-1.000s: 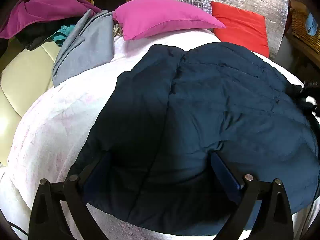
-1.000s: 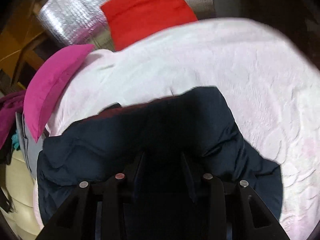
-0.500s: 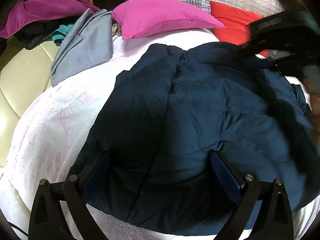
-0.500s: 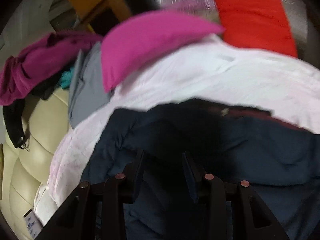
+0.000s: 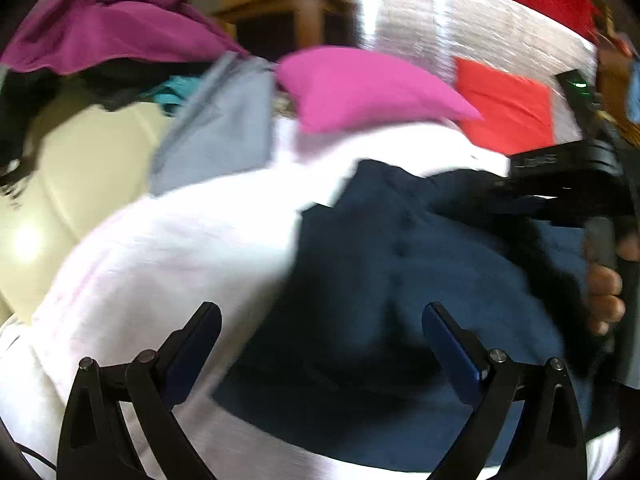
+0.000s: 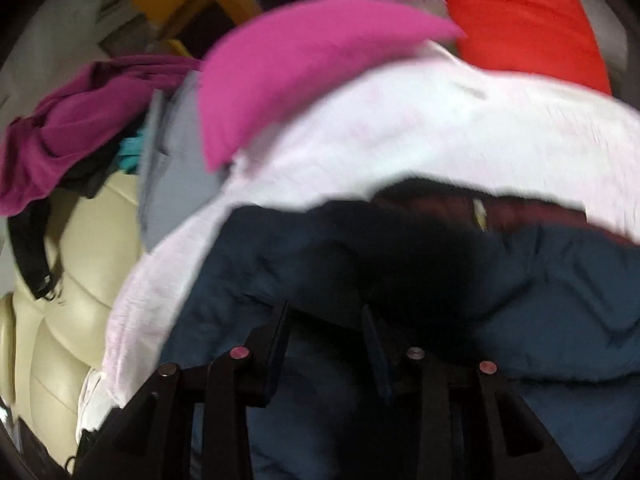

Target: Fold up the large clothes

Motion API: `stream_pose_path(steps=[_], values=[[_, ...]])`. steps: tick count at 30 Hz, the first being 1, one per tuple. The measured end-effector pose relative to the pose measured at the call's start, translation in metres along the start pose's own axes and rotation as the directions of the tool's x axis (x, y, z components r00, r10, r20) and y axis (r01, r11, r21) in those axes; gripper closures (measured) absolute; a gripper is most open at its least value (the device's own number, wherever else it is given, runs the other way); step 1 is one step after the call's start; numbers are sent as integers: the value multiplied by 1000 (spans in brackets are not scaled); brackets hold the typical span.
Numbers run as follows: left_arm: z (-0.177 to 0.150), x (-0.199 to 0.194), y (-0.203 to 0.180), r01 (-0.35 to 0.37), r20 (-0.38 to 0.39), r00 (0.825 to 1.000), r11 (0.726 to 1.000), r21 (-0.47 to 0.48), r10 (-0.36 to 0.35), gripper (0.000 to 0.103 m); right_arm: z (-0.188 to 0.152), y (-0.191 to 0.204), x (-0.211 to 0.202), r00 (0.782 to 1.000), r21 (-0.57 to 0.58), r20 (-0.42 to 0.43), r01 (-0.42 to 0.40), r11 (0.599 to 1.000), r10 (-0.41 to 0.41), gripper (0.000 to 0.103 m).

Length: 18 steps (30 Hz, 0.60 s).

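Observation:
A dark navy puffer jacket point(image 5: 400, 280) lies folded over on the white bed cover point(image 5: 168, 264). My left gripper point(image 5: 320, 332) is open and empty, above the jacket's left edge. My right gripper point(image 6: 324, 320) is narrowly closed on a fold of the navy jacket point(image 6: 540, 300), with dark cloth between its fingers. The right gripper and the hand that holds it also show at the right edge of the left wrist view point(image 5: 576, 184). A maroon lining point(image 6: 520, 212) shows at the jacket's far edge.
A pink pillow point(image 5: 360, 84) and a red pillow point(image 5: 508, 108) lie at the head of the bed. A grey garment point(image 5: 220, 120) and a purple one point(image 5: 104, 28) lie at the left, over a cream headboard point(image 5: 72, 168). Silver foil panel point(image 5: 460, 16) stands behind.
My left gripper has lifted and shifted left, off the jacket's hem. My right gripper has carried its fold of jacket over to the left, across the body.

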<state>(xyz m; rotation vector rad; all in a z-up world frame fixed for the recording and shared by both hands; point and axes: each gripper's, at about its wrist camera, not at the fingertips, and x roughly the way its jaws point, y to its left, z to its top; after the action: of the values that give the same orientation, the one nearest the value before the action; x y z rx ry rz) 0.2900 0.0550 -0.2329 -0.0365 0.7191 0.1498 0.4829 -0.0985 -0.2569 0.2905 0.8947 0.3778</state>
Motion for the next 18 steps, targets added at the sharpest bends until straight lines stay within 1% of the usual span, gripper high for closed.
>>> stream_pose_path(steps=[1,3,4,5,6,7,8,9,10,12,14,15,16,17,18], values=[[0,6,4,-15,-26,1000,1000,-12,15,3,4,9,1,1000,-15,1,-13,1000,13,62],[-6,22,6,-29,-112,993,1000,-11,28,3,10,21,10,1000,-30,-6,-28,999,28,62],[-11,34,4,-41,-174,984,999,6,41,3,12,26,20,999,-35,-18,-30,999,30,62],[-14,41,3,-31,-206,978,999,10,33,3,12,28,28,999,-32,-32,-29,999,28,62],[-16,45,4,-11,-224,975,1000,-3,10,3,11,29,40,998,-21,-53,-16,1000,15,62],[-16,45,5,3,-223,975,1000,-21,-8,3,9,25,59,995,7,-93,20,1000,-19,63],[-16,46,7,10,-223,975,1000,-28,-16,3,8,21,69,993,25,-114,36,999,-33,63],[-16,47,8,15,-227,974,999,-34,-22,3,5,14,80,991,51,-133,29,998,-22,63],[-16,49,9,17,-231,973,999,-40,-26,3,4,10,82,992,72,-127,9,997,1,63],[-14,48,10,21,-233,972,998,-53,-33,2,4,3,75,993,113,-114,-24,993,37,63],[-13,48,9,18,-236,971,998,-63,-33,2,0,-4,51,996,125,-76,-39,991,49,62],[-11,50,9,14,-245,969,997,-77,-32,2,1,-5,40,998,118,-42,-40,992,45,62],[-9,50,10,5,-253,967,996,-92,-29,2,-3,-11,18,999,113,3,-38,993,38,62],[-8,47,10,-5,-253,967,994,-105,-22,2,-7,-16,3,999,116,28,-32,993,29,61],[-7,43,8,-15,-244,970,994,-106,-11,2,-13,-26,-18,998,130,60,-10,991,3,60]])
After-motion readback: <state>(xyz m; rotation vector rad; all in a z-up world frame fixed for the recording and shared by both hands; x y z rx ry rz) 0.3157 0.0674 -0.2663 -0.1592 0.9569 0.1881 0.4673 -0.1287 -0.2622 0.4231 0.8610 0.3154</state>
